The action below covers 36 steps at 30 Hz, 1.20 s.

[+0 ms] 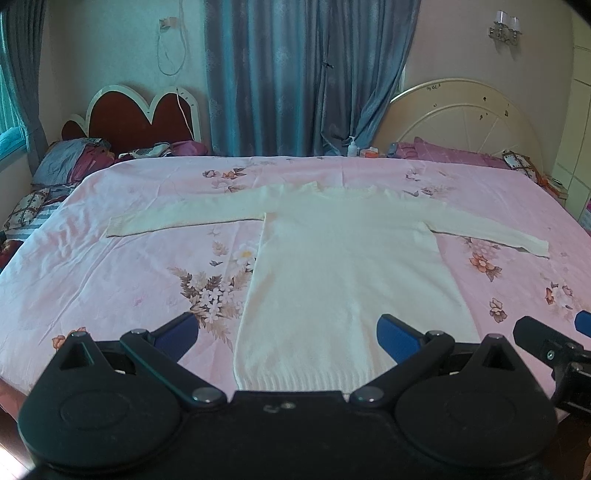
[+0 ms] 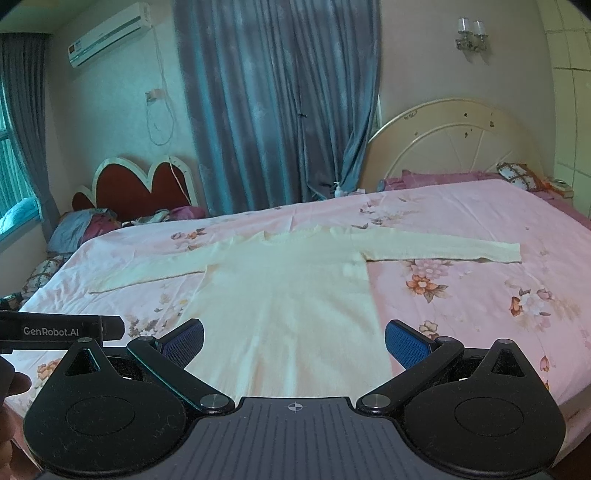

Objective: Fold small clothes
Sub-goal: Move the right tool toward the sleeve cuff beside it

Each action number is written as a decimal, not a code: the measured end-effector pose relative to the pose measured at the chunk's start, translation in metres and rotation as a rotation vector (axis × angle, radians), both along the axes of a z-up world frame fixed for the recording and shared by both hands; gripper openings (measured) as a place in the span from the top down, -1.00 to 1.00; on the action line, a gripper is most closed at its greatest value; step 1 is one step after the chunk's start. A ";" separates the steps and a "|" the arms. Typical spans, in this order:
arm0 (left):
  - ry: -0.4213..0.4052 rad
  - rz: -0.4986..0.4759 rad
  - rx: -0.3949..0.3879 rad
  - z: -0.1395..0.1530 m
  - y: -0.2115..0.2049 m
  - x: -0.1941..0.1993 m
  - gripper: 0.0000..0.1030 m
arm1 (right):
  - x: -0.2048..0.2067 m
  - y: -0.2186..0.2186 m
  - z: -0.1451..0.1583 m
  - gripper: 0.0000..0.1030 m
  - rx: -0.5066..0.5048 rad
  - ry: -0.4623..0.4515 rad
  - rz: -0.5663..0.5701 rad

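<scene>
Now cream sweater (image 1: 343, 266) flat on bed (image 1: 122, 280), both jaws wide.

One cream sweater (image 1: 343, 266) is lying spread on one pink floral bedsheet (image 1: 122, 280), its two sleeves reaching out to either side. Two grippers are showing: the left gripper (image 1: 288, 334) and the right gripper (image 2: 294, 341), each spreading two blue-padded fingers wide apart. Behind the bed, two headboards are standing, one red headboard (image 1: 140, 118) and one cream headboard (image 1: 458, 114), with one pump bottle (image 1: 352, 146) between them and one air conditioner (image 2: 110, 35) hanging on the wall.
</scene>
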State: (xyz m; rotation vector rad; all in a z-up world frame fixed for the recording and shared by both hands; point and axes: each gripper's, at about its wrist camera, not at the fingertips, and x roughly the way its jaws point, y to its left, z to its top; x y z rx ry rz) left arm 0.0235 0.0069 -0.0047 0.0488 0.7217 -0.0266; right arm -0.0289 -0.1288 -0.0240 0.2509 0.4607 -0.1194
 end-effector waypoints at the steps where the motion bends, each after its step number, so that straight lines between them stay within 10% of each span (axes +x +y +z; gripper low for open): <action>1: 0.002 0.000 -0.002 0.000 0.001 0.004 -0.99 | 0.003 0.000 0.000 -1.00 0.000 0.002 -0.002; 36: 0.061 -0.092 -0.039 -0.031 0.044 0.182 -0.99 | 0.161 -0.021 -0.016 -1.00 -0.011 0.040 -0.174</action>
